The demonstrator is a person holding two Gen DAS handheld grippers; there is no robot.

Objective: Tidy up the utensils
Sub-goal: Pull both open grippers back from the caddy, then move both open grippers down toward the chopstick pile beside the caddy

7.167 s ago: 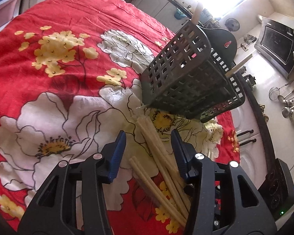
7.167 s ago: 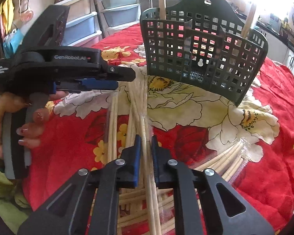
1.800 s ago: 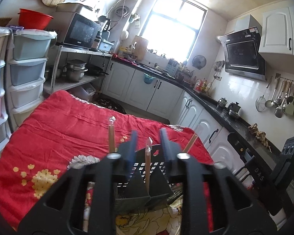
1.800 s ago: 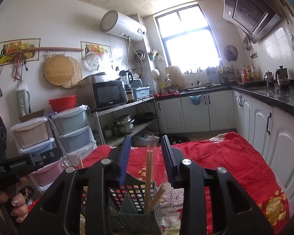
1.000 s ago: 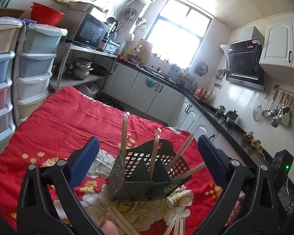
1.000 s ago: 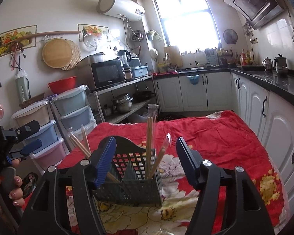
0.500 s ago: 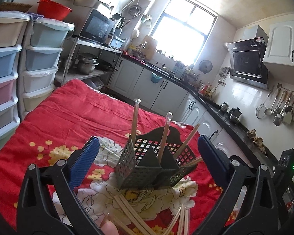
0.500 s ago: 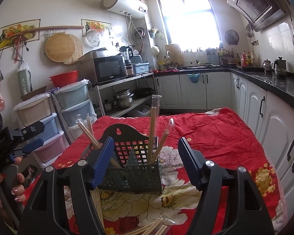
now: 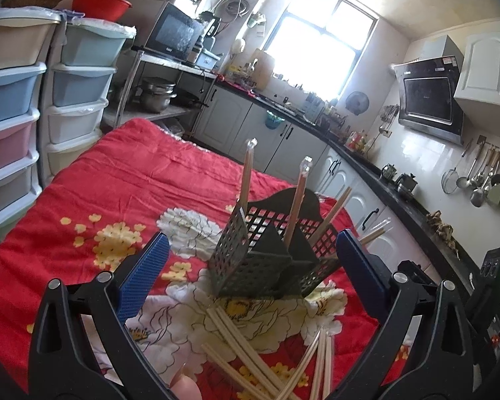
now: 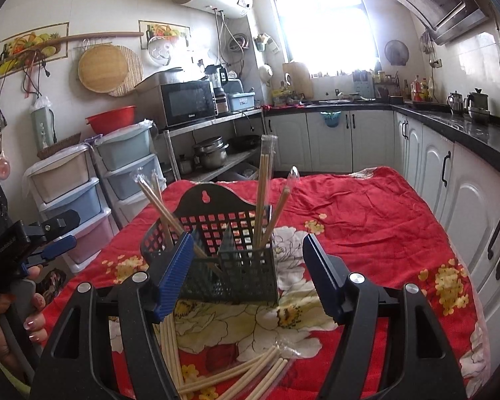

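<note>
A dark perforated utensil basket (image 9: 270,260) (image 10: 216,253) stands on the red floral cloth and holds several wrapped chopstick pairs (image 9: 298,196) (image 10: 265,186) upright. More wrapped chopsticks (image 9: 250,350) (image 10: 243,373) lie loose on the cloth in front of it. My left gripper (image 9: 250,276) is wide open and empty, held back from the basket. My right gripper (image 10: 246,273) is wide open and empty, also short of the basket. The left gripper also shows at the left edge of the right wrist view (image 10: 50,236).
The table is covered by the red floral cloth (image 9: 123,183) (image 10: 366,226). Stacked plastic drawers (image 9: 23,116) (image 10: 70,183) stand to the left. White kitchen cabinets (image 10: 466,193) and a black counter run along the right.
Both grippers have opened wide after releasing chopsticks into the basket, and have pulled back and tilted down, so more loose chopsticks on the cloth show.
</note>
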